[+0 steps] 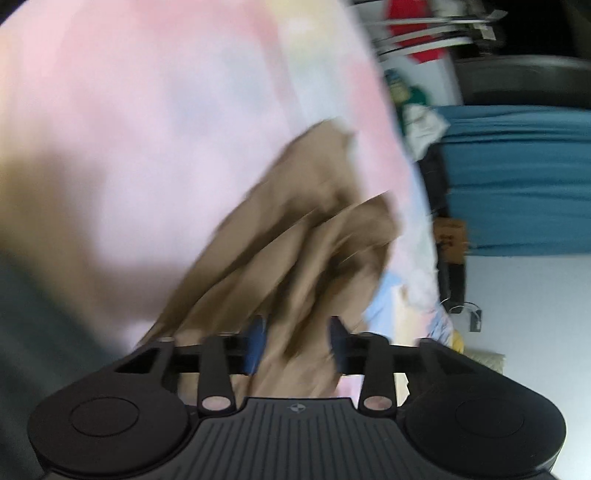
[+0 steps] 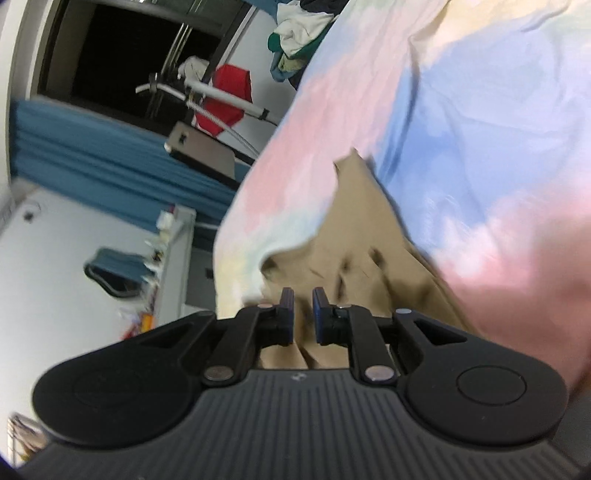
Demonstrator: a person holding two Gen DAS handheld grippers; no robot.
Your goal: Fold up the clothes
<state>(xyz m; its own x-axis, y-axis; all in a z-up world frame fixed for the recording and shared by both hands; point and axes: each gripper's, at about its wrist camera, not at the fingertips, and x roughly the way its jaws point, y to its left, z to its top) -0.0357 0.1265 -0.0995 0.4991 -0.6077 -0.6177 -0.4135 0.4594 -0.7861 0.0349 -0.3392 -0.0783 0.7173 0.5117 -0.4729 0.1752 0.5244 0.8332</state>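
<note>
Two grippers work a tan garment (image 1: 295, 236) lying crumpled on a pastel sheet (image 1: 129, 129). Left gripper (image 1: 297, 341) has its jaws apart, the cloth bunched between them at 12 o'clock, with no pad seen pressing it; the view is blurred. Right gripper (image 2: 303, 317) has its jaws nearly together with a fold of the garment (image 2: 354, 229) in the narrow gap. A clothes heap (image 2: 295, 33) sits at 12 o'clock, blue curtains (image 2: 92, 147) at 9 o'clock.
</note>
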